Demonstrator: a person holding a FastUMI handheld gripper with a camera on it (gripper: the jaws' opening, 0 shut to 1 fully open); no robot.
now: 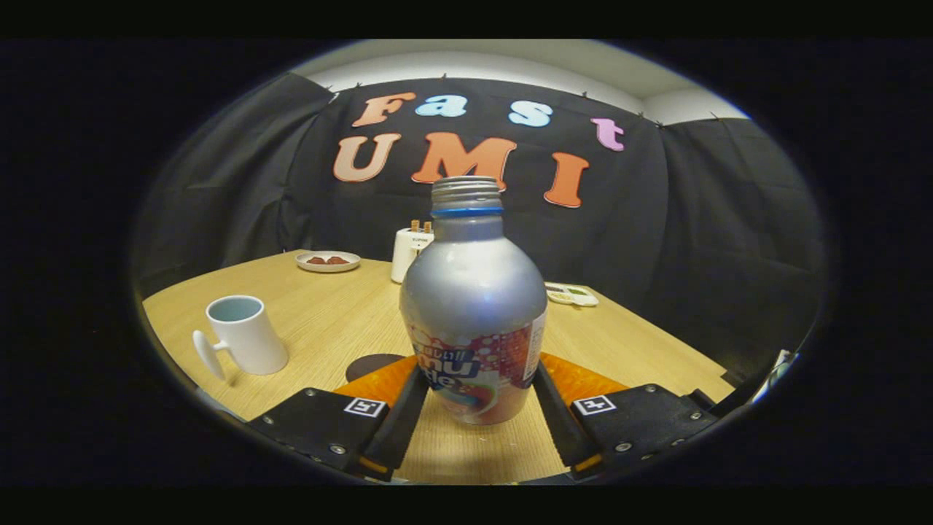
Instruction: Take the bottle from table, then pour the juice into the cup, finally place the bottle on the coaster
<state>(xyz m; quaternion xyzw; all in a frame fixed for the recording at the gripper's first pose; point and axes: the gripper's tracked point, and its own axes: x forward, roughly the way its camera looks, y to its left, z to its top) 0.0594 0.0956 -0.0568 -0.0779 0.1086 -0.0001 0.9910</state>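
A silver bottle (474,292) with a coloured label and an uncapped threaded neck stands upright between my fingers. My gripper (481,390) is shut on its lower body, one finger (408,408) pressing each side of the label. Left of the bottle, a white cup (244,335) rests on the wooden table (328,313), its handle pointing toward me; what is inside it I cannot tell. A dark round coaster (372,363) lies between the cup and the bottle, partly hidden by my left finger.
At the far side of the table are a small plate (327,260) with reddish-brown pieces, a white holder (410,251) behind the bottle, and a flat pale tray (572,294) to the right. The table's right edge runs diagonally beyond my right finger.
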